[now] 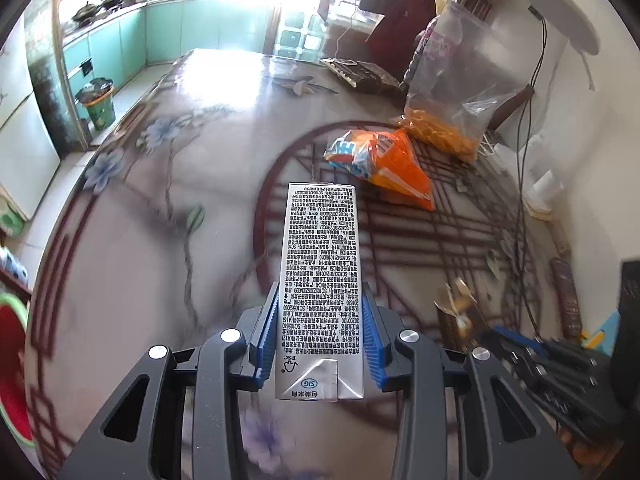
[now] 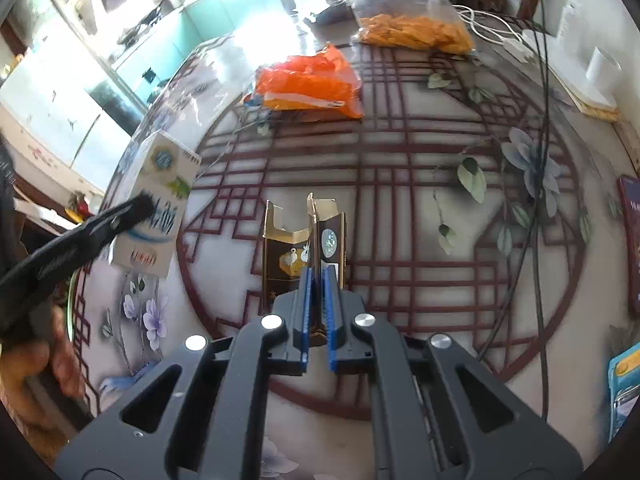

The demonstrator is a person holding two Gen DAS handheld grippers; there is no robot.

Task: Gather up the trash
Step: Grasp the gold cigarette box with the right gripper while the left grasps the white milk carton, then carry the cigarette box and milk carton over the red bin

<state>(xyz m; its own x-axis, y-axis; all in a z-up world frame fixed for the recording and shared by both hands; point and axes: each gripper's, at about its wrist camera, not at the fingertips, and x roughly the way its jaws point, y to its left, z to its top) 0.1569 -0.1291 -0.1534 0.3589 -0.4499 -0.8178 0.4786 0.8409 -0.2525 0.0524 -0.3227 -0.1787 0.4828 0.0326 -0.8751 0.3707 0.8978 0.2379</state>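
My left gripper [image 1: 320, 320] is shut on a silver milk carton [image 1: 320, 272] and holds it above the patterned round table [image 1: 168, 240]. The carton [image 2: 156, 204] and the left gripper's dark finger also show at the left of the right wrist view. My right gripper [image 2: 318, 280] is shut on a small dark opened cardboard box [image 2: 304, 240] with gold flaps, over the table's red lattice pattern. The box [image 1: 456, 312] and the right gripper show at the lower right of the left wrist view. An orange snack wrapper [image 1: 384, 160] [image 2: 312, 84] lies farther back on the table.
A clear bag of orange snacks [image 1: 444, 120] [image 2: 416, 30] and a plastic bottle [image 1: 436, 44] stand at the far right. Black cables [image 2: 540, 200] run across the right side. A green trash bin [image 1: 98, 102] stands on the floor at left. Books lie at the table's right edge.
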